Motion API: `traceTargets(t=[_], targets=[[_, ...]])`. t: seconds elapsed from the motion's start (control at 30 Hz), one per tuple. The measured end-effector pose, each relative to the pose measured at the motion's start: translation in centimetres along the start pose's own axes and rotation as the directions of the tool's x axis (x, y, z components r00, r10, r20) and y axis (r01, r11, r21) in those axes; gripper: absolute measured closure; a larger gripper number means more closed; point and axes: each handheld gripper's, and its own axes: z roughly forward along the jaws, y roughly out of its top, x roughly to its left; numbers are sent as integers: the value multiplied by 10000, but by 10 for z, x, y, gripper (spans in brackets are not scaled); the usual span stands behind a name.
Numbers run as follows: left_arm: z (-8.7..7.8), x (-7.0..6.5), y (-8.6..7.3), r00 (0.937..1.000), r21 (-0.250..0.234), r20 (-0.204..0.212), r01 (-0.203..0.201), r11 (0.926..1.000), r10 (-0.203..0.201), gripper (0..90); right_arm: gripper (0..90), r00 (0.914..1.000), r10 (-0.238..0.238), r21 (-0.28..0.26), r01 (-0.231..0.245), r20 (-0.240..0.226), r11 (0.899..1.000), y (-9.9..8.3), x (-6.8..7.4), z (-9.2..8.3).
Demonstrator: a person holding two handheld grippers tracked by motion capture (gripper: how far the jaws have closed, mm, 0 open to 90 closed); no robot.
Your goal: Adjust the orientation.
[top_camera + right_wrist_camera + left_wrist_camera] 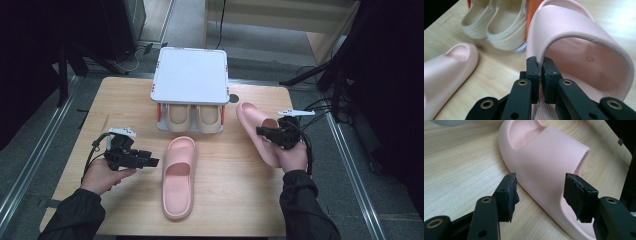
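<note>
Left claw (540, 188) released beside flat slipper (179, 177); right claw (540, 67) clenched on raised slipper's (257, 130) edge

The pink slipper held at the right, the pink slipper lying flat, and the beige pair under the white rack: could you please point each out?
held pink slipper (252, 120), high view, on its strap.
flat pink slipper (178, 181), high view, on its footbed.
beige pair (195, 118), high view, between the two toes.

Pink slippers (179, 176), beige pair (190, 118), white-topped rack (190, 75)
</note>
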Motion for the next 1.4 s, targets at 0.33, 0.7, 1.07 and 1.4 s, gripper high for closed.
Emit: traceTargets(t=[0.33, 0.7, 1.07, 1.4], targets=[[6, 1, 12, 9998, -101, 46, -168, 9998, 169, 435, 863, 9992, -193, 169, 199, -354, 9997, -23, 29, -16], [9, -1, 19, 9992, -311, 21, -404, 9987, 405, 453, 863, 9938, -394, 719, 470, -1042, 9963, -49, 61, -5], [14, -3, 20, 9982, -94, 44, -600, 9982, 600, 454, 861, 9870, -1085, 1364, 1244, -1184, 9828, -55, 90, 22], [17, -4, 20, 9973, 39, 63, -727, 9973, 727, 456, 860, 9781, -1910, 2037, 2041, -822, 9575, -63, 115, 41]])
